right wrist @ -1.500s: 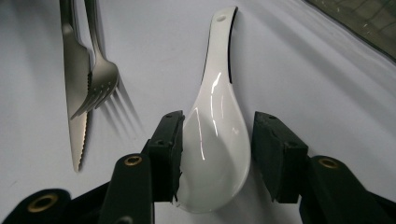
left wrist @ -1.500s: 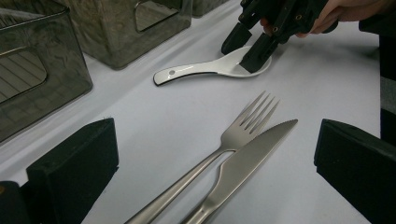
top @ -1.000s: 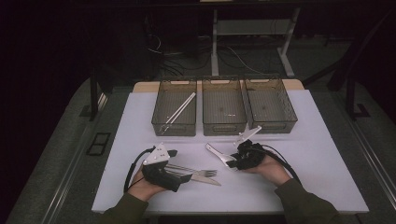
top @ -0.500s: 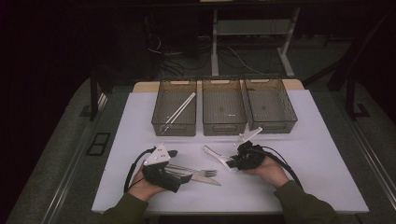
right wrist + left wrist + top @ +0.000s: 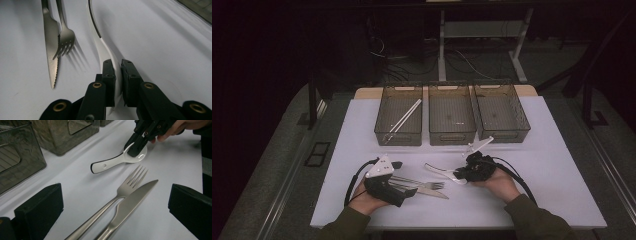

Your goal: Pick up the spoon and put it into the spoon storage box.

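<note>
White spoon (image 5: pixel 117 161), lying on the white table (image 5: pixel 557 165), was gripped at its bowl end by the right gripper (image 5: pixel 118 75); the two black jaws were closed against the bowl's rim, one on either side, as seen in the right gripper view. The spoon's handle (image 5: pixel 93 22) extended straight ahead of those jaws, away from the hand, and bore a dark edge line. In the left gripper view the same right gripper (image 5: pixel 140 141) came down on the bowl from the upper right, with the handle's end pointing toward the left gripper's side.

To the left of the spoon, as the right gripper faced it, lay a metal fork (image 5: pixel 64 37) and a serrated metal knife (image 5: pixel 51 45), side by side and touching, tines and blade tip pointing back toward the right gripper. Fork and spoon were near but apart.

The left gripper (image 5: pixel 115 205) rested over the handles of the fork (image 5: pixel 120 192) and knife (image 5: pixel 132 200), its jaws standing wide apart with both handles passing between them and touching neither.

Beyond both grippers stood three smoky transparent bins (image 5: pixel 451 136) in a row; the leftmost bin (image 5: pixel 384 130) held white chopsticks (image 5: pixel 404 116), laid diagonally.
</note>
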{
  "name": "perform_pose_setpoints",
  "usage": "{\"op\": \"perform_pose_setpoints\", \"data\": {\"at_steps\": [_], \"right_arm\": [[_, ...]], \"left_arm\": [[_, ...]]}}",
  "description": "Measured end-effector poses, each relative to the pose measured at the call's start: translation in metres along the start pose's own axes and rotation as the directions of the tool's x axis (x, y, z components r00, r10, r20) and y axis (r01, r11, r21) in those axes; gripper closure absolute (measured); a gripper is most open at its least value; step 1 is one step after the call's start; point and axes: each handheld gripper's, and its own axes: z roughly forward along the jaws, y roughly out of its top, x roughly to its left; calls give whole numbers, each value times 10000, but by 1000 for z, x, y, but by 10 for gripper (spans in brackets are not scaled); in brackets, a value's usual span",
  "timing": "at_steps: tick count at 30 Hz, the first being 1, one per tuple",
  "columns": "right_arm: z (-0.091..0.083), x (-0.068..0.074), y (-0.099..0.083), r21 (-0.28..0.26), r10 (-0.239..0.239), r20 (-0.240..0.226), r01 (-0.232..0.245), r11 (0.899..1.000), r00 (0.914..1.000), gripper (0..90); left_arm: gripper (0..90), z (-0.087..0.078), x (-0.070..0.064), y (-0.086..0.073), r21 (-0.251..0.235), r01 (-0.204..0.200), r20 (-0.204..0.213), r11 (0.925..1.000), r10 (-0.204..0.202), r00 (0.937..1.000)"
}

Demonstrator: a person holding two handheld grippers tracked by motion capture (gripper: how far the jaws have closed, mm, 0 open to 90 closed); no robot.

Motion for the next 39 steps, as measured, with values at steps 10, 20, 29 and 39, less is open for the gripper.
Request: {"op": "perform_pose_setpoints", "data": {"at_steps": [10,20,29,39], "right_arm": [[-5,1,1,-59,0,16,0,10000,10000,819],[-20,-2,2,-450,79,123,-73,9990,9999,818],[-36,-6,2,-817,152,203,-135,9966,9997,818],[-51,-12,1,-1198,327,374,-280,9924,9988,819]], "left_arm": [[0,0,2,-3,-107,103,134,9999,-102,9999],[0,0,2,-2,1,88,153,10000,-88,9998],[0,0,1,-2,-43,44,164,10000,-43,9999],[0,0,0,-2,-30,61,141,10000,-61,9999]]}}
